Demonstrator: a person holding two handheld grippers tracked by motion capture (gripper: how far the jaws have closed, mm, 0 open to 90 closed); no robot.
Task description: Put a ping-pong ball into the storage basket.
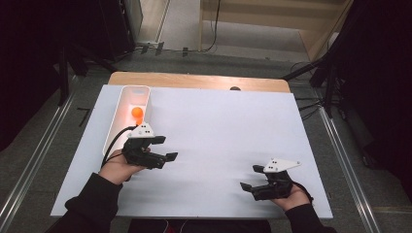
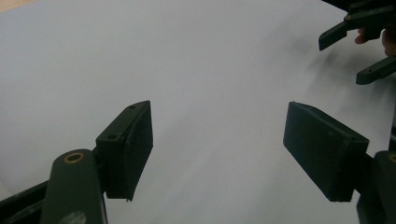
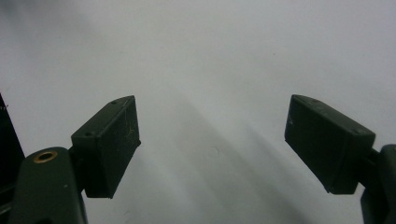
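On a table [image 1: 204, 80] covered by a white sheet [image 1: 218, 131], a person holds a two-jaw claw in each hand. In the high view the left gripper [image 1: 166, 148] sits at about eight o'clock on the sheet, just beside the near end of a long white tray [image 1: 127, 92], its jaws pointing toward three o'clock. The jaws stand apart with nothing between them; the left gripper view [image 2: 217, 140] looks along them at bare white sheet.

An orange ball [image 1: 137, 112] lies inside the tray, about midway along it, at roughly ten o'clock on the sheet. The ball is near the left gripper, at about eleven o'clock from it, and is not touched by either jaw.

The right gripper [image 1: 251, 178] rests at about five o'clock on the sheet, close to the near edge, with its jaws pointing toward nine o'clock, facing the other claw. Its jaws are also spread wide and grip nothing; the right gripper view [image 3: 212, 140] shows plain sheet in the gap. In the left gripper view this claw [image 2: 359, 56] appears at about two o'clock, well apart, jaws parted.

The two claws are well apart, with bare sheet between them.
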